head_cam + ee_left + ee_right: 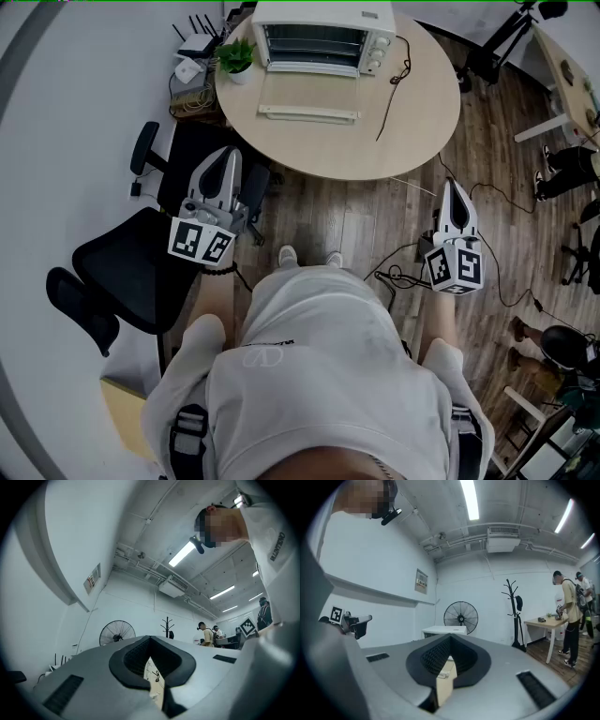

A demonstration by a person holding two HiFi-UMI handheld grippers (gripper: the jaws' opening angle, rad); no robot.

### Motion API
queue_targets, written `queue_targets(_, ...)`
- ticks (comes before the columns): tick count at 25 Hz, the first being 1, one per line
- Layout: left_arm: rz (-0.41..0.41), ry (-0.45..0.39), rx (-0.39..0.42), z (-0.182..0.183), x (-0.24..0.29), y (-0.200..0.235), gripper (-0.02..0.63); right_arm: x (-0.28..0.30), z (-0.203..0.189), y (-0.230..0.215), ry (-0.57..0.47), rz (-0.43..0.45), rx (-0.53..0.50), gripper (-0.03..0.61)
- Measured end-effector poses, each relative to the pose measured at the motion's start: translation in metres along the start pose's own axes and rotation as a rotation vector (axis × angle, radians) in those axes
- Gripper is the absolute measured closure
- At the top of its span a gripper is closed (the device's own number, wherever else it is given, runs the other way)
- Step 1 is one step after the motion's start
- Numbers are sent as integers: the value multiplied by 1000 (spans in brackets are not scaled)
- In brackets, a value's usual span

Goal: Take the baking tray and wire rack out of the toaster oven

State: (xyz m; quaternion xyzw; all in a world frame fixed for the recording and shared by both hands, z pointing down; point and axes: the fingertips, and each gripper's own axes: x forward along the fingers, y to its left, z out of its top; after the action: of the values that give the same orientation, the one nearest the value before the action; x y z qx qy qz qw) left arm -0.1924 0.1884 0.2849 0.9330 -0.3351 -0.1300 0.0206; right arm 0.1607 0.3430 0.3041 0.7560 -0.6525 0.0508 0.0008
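Your left gripper [225,164]: you are holding it out at your left side, above a black office chair [122,272] and well short of the counter [422,112]. Its jaws are sitting together with nothing between them.
Your right gripper [457,195]: you are holding it at your right side over the wooden floor [375,220], pointing toward the far side. Its jaws are pressing together too, gripping nothing.
Toaster oven [323,11]: it is standing at the far edge of the round counter, with its door [309,98] lying open and flat toward you.
Wire rack [309,42]: its bars are showing inside the oven's cavity.
Baking tray: it is not showing apart from the rack in the dark cavity, so you cannot tell exactly where it is sitting.
Potted plant [234,58]: it is sitting on the counter just left of the oven.
Black cable [394,89]: it is trailing from the oven's right side across the counter toward you.
You: you are standing facing the counter, with both grippers well apart from the oven.
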Motion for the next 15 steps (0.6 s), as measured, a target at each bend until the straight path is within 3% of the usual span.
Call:
queue_targets(9, 16, 4, -9, -6, 9, -29, 611, -3, -5, -20, 7, 41, 35, 583)
queue_targets(15, 23, 5, -31, -18, 17, -57, 611, 1, -20, -21, 35, 126, 54, 583)
